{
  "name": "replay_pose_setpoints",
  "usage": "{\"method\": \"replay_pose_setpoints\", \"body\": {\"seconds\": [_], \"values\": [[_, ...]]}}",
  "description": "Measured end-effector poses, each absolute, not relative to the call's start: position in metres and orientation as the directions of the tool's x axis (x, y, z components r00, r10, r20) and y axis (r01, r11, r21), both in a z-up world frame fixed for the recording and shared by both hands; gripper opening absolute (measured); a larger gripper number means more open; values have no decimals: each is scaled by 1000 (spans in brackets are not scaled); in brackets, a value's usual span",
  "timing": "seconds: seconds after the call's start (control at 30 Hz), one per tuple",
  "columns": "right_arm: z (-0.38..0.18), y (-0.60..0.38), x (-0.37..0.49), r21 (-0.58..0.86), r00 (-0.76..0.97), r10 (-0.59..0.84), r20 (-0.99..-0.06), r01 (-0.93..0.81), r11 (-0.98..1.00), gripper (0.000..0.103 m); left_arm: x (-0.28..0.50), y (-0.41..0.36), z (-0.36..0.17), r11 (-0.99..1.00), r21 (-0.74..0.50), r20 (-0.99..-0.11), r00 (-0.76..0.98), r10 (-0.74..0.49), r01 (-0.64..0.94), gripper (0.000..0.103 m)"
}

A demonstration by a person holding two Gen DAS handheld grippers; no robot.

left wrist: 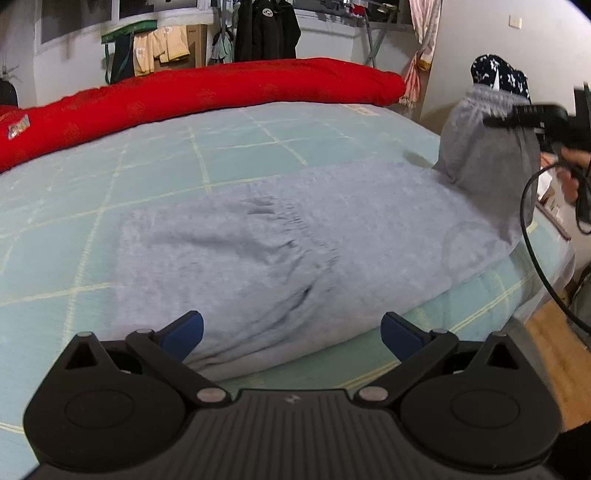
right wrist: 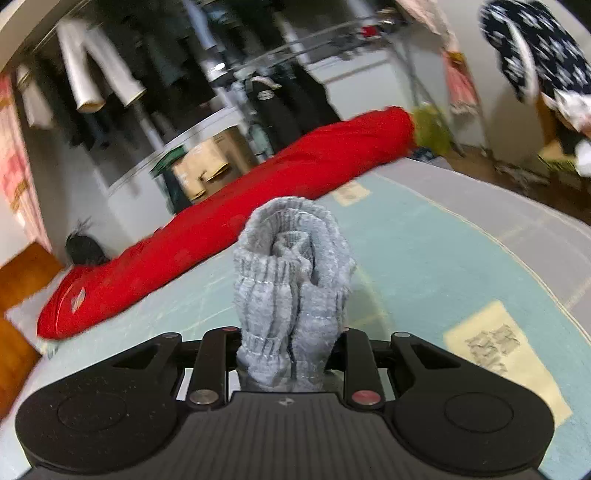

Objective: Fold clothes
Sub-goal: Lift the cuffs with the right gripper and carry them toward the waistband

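Observation:
Grey sweatpants (left wrist: 280, 236) lie across the pale green bed sheet (left wrist: 155, 162), their gathered waistband in the middle. My left gripper (left wrist: 291, 334) hovers open over the near edge of the pants, blue pads wide apart and touching nothing. At the right, my right gripper (left wrist: 496, 120) is shut on the ribbed cuff end of the pants and holds it lifted above the bed. In the right wrist view the bunched grey cuffs (right wrist: 291, 280) stick up between the jaws of the right gripper (right wrist: 286, 354). A hand (left wrist: 570, 173) holds that tool.
A long red rolled quilt (left wrist: 207, 96) lies along the far side of the bed. Hanging clothes (left wrist: 266, 29), cardboard boxes (right wrist: 210, 166) and a drying rack stand behind it. The bed's edge and wooden floor (left wrist: 554, 354) are at the right. A black cable (left wrist: 532, 251) hangs there.

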State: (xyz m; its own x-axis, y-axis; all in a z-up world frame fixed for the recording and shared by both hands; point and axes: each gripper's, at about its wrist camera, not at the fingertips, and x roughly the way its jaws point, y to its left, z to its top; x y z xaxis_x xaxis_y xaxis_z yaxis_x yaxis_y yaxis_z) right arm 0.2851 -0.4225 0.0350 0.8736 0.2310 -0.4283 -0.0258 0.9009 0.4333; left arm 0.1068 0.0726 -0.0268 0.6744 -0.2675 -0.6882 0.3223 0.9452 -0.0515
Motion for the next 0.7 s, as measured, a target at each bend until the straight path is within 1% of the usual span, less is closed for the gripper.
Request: {"method": "replay_pose_setpoints", "body": {"seconds": [0.17,0.7], "values": [[51,-380,291,370,866,249,-433,-82,925,29,98,88,-26,945,-35,-684,682,-260,326,102],[96,-253,285,195,845,314,-432,-252,948,29,73,144,-20,955,-67,-652,712,-261,290,102]]}}
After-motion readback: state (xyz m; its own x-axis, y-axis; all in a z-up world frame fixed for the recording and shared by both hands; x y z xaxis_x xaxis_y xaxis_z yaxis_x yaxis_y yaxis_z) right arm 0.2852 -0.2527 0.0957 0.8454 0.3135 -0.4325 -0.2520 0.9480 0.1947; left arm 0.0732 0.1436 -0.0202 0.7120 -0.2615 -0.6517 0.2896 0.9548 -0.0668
